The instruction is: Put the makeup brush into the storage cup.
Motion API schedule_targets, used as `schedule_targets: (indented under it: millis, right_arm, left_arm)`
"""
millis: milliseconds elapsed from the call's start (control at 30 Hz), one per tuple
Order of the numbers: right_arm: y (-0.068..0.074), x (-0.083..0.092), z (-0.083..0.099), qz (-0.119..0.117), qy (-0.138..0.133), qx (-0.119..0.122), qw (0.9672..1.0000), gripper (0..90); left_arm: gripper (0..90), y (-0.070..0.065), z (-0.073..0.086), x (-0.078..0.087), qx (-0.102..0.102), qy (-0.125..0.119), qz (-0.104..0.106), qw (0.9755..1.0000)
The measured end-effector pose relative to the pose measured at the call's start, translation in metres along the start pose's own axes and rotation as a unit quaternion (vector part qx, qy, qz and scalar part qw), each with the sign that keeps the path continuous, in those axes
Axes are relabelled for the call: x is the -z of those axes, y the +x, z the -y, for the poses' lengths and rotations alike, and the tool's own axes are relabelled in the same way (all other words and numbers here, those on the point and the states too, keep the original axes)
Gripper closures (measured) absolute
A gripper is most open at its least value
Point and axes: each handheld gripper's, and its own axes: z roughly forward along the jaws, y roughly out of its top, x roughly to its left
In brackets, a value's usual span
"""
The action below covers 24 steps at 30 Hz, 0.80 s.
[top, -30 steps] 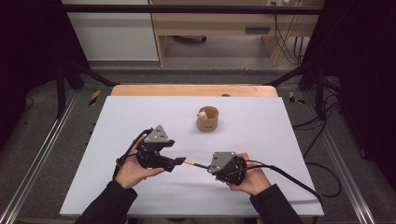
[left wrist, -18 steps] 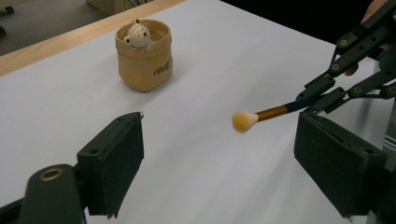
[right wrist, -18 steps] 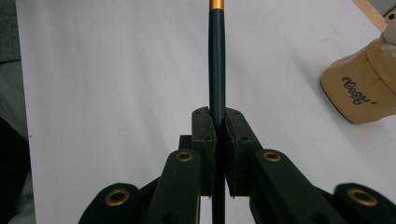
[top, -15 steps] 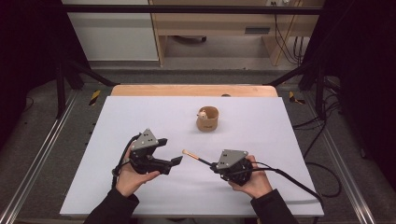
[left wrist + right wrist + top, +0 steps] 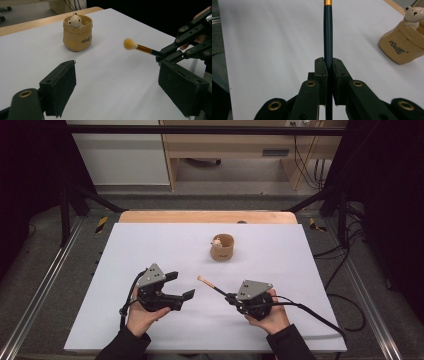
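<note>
Since the earlier frames you drew your left gripper point(image 5: 179, 285) back to the left, off the brush point(image 5: 212, 285), so a clear gap opened between its jaws and the brush tip. Your right gripper point(image 5: 231, 297) stayed about where it was, keeping the brush. A second ago both grippers met at the brush; now they were apart.

The brush ran lengthwise from your right gripper up and to the left across the table point(image 5: 300, 270), its pale tuft leading toward the far left, raised off the surface. In the right gripper view its dark handle point(image 5: 328, 37) stood straight up between the two jaws, which were pressed together on it, with the gold ferrule well beyond them.

Your left gripper's jaws were spread wide with nothing between them; in the left gripper view the tuft point(image 5: 130, 44) hung beyond them, nearer the right-hand jaw.

The cup point(image 5: 222, 247), with a small bear figure in it, sat farther back, well apart from both grippers.
</note>
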Motion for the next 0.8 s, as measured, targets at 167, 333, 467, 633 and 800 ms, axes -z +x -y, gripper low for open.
schedule_targets:
  millis: [167,333,467,633,800]
  right_arm:
    - [0.001,0.001,0.001,0.002,-0.014,-0.007,0.9999,84.0]
    - [0.001,-0.001,0.002,0.004,-0.025,-0.014,0.9996,84.0]
    - [0.001,-0.001,0.003,0.003,-0.030,-0.019,0.9994,84.0]
    - [0.001,-0.002,0.003,0.001,-0.038,-0.028,0.9989,84.0]
    - [0.001,-0.002,0.003,-0.001,-0.045,-0.033,0.9984,83.9]
  left_arm:
    - [14.3,-0.003,0.002,-0.001,0.006,-0.007,0.005,0.9999]
    - [14.7,-0.005,0.005,-0.007,0.012,-0.006,0.012,0.9998]
    - [15.2,-0.006,0.006,-0.012,0.018,-0.006,0.015,0.9997]
    - [16.6,-0.009,0.006,-0.017,0.025,-0.014,0.023,0.9993]
    - [17.9,-0.012,0.006,-0.022,0.035,-0.018,0.032,0.9987]
